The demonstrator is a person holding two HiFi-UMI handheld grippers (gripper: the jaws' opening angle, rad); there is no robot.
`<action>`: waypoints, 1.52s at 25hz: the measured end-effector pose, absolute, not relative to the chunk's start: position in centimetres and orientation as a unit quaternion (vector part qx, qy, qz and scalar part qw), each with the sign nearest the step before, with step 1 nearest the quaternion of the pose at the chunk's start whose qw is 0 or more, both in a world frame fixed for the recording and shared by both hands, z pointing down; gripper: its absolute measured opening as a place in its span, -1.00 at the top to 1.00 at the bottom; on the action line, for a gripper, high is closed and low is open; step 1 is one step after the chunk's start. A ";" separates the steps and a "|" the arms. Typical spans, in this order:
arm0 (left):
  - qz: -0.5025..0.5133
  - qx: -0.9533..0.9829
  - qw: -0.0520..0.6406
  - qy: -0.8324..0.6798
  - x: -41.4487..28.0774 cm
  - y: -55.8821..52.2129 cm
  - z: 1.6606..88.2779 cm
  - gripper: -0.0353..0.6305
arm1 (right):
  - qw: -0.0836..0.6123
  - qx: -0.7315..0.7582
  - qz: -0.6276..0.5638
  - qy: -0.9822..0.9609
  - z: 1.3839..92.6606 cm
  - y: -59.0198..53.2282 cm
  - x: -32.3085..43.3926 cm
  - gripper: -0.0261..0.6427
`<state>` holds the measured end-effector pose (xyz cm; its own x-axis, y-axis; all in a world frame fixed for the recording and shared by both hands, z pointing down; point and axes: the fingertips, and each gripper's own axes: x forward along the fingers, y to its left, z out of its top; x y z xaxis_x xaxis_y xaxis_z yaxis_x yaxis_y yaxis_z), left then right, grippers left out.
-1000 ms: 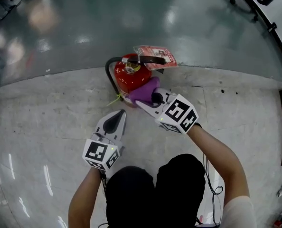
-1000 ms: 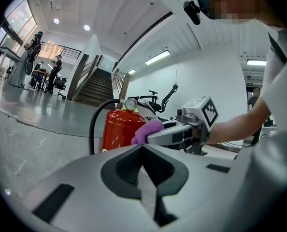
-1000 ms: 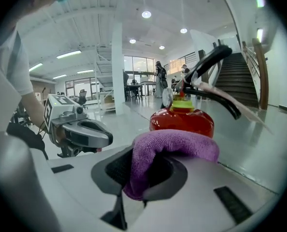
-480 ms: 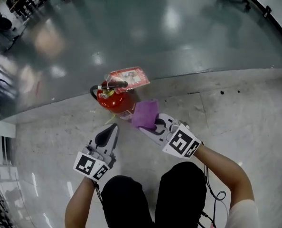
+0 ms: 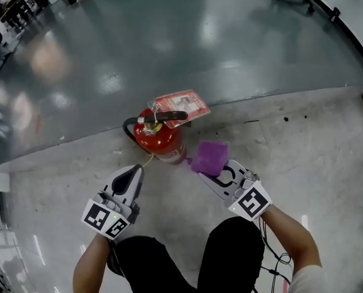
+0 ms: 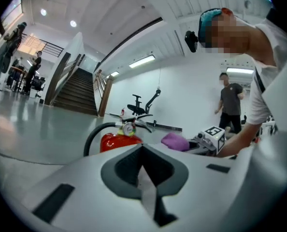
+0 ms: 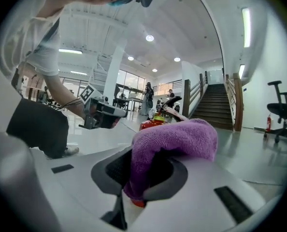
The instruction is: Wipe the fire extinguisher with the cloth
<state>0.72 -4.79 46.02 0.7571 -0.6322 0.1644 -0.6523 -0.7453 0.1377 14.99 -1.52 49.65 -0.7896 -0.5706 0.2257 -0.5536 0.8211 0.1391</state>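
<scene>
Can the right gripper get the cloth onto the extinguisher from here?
Probably yes. The right gripper, jaws shut on the purple cloth, sits just right of the red fire extinguisher, with nothing between them.

Upright red extinguisher (image 5: 160,140); purple cloth (image 5: 209,158) beside

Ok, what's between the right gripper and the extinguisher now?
Only the purple cloth, clamped in the right gripper's jaws. In the head view it sits beside the fire extinguisher, apparently just short of touching it.
</scene>
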 end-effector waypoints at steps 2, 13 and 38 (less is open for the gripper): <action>0.065 0.946 0.081 -0.306 -1.0 -6.3 47.5 0.88 | 0.127 0.340 -0.030 -0.931 50.5 -2.0 13.0 0.74; 0.067 0.993 0.070 -0.074 -7.3 -7.8 46.6 0.88 | 0.146 0.541 -0.030 -0.828 48.0 -1.3 4.1 0.74; 0.095 0.993 0.069 -0.027 -2.1 -7.3 55.3 0.88 | 0.101 0.600 0.170 -0.776 71.6 -1.8 3.1 0.74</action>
